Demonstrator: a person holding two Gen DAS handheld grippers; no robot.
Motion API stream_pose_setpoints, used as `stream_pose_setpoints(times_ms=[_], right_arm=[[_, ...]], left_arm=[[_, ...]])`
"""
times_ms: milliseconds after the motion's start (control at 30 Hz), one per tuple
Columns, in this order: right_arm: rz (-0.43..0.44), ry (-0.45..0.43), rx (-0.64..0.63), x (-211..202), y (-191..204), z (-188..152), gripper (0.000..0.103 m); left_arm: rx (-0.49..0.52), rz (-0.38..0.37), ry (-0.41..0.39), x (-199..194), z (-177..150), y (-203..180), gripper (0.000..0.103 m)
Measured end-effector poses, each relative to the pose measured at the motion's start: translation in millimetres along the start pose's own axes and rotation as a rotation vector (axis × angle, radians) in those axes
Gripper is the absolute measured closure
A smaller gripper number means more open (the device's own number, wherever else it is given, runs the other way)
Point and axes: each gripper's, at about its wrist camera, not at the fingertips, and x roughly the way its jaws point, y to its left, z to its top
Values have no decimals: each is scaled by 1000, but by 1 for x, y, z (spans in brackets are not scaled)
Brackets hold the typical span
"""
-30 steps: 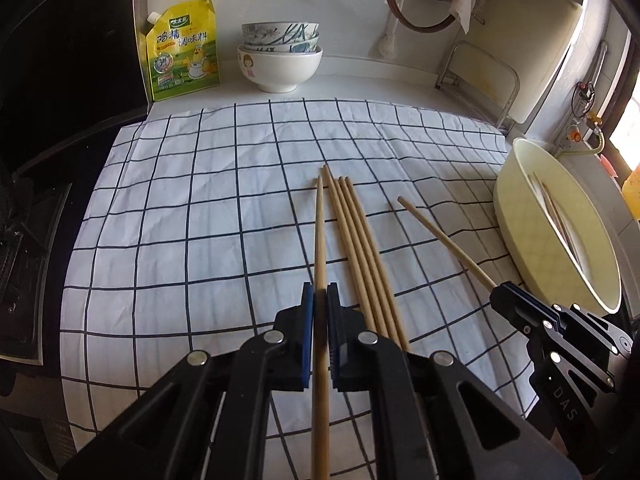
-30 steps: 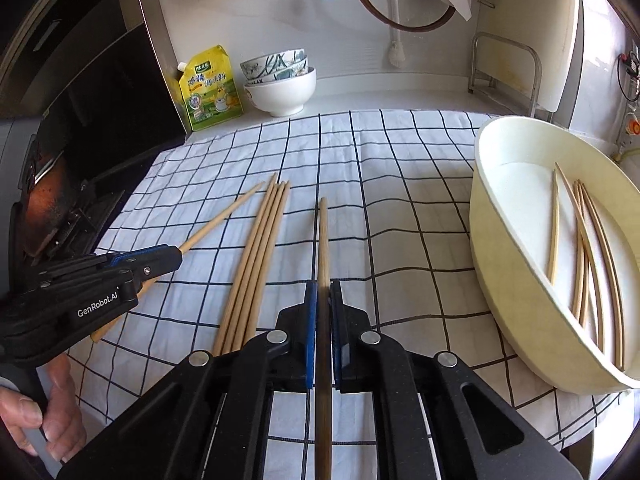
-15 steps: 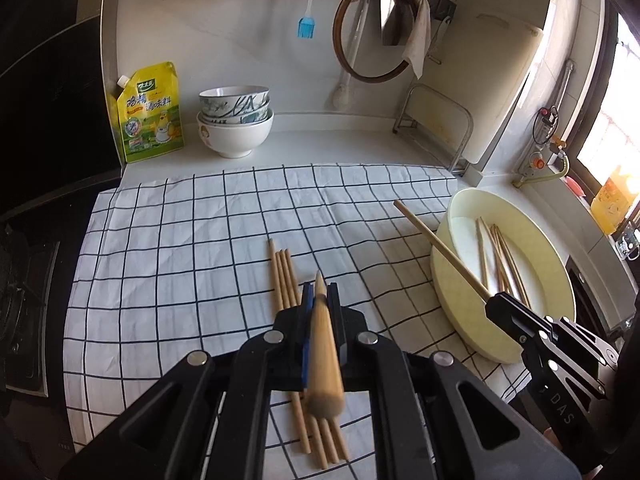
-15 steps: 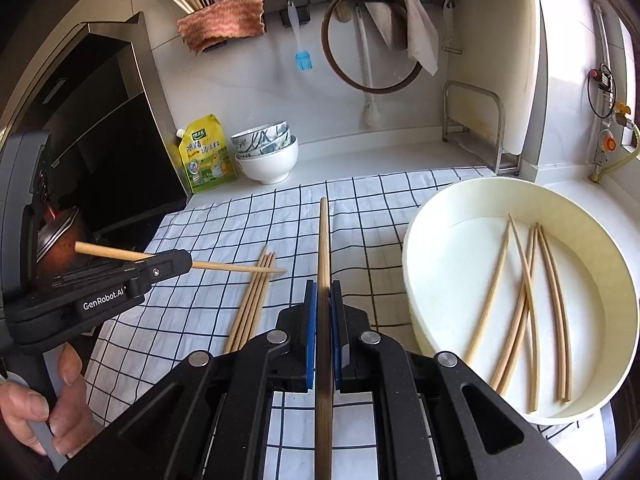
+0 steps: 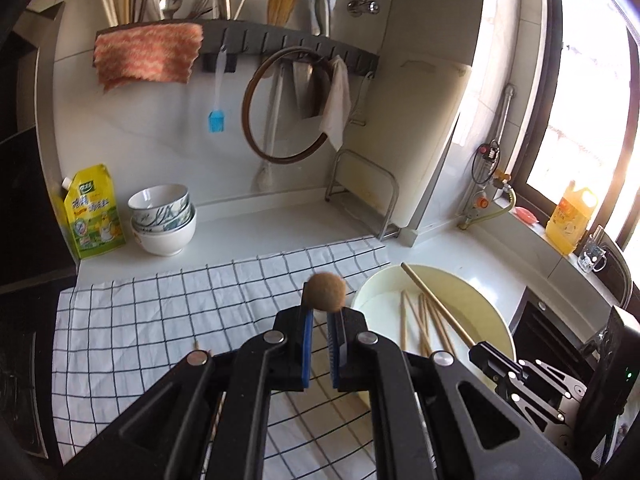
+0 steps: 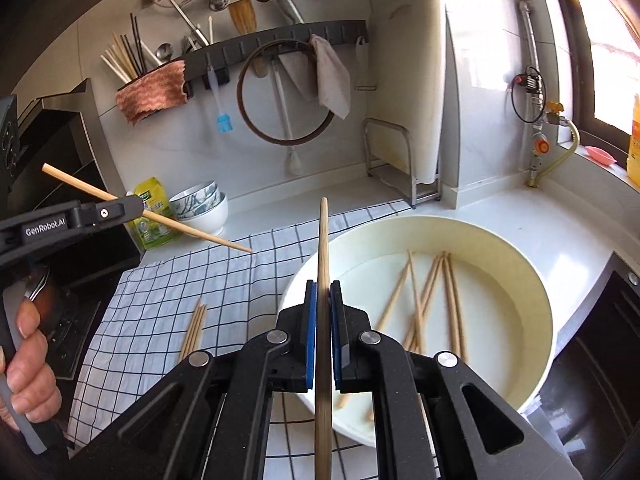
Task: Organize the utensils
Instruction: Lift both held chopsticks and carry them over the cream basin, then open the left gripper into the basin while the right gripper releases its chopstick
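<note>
Left wrist view: left tool [image 5: 320, 320] clamped on one chopstick [image 5: 325, 293], seen end-on with its butt toward the lens; cream basin [image 5: 498, 320] ahead right holds several chopsticks; right tool [image 5: 486, 354] at its near rim
Right wrist view: right tool [image 6: 324, 300] clamped on a second chopstick [image 6: 323, 248] pointing forward over the basin [image 6: 536, 292]; left tool [image 6: 132, 205] raised at left with its stick held crosswise; spare chopsticks [image 6: 194, 328] lie on the checked cloth [image 6: 160, 304] covering the bench
Step in hand: carrying both sticks to the basin
Next move: bring each stick over the basin, lower, open jaws; then collect the spares
</note>
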Motion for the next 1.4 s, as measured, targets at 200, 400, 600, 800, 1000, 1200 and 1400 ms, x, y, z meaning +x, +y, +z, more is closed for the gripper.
stream_pose_setpoints(times_ms=[200, 400, 600, 800, 1000, 1200, 1400], right_arm=[[-75, 24, 49, 7, -45, 2, 97], [-121, 94, 91, 32, -81, -5, 97], [-126, 146, 113, 51, -96, -14, 97], [-116, 173, 113, 65, -98, -16, 97], [-110, 214, 139, 82, -105, -14, 97], [-127, 198, 141, 75, -105, -13, 77], [-122, 175, 153, 60, -101, -15, 77]], left_arm=[[78, -87, 13, 38, 12, -58, 96], [154, -122, 101, 96, -3, -104, 96], [199, -99, 198, 126, -36, -112, 96], [210, -86, 290, 144, -63, -109, 96], [223, -74, 335, 166, -65, -117, 96], [179, -50, 339, 161, -59, -106, 62], [119, -13, 297, 141, -54, -84, 41]])
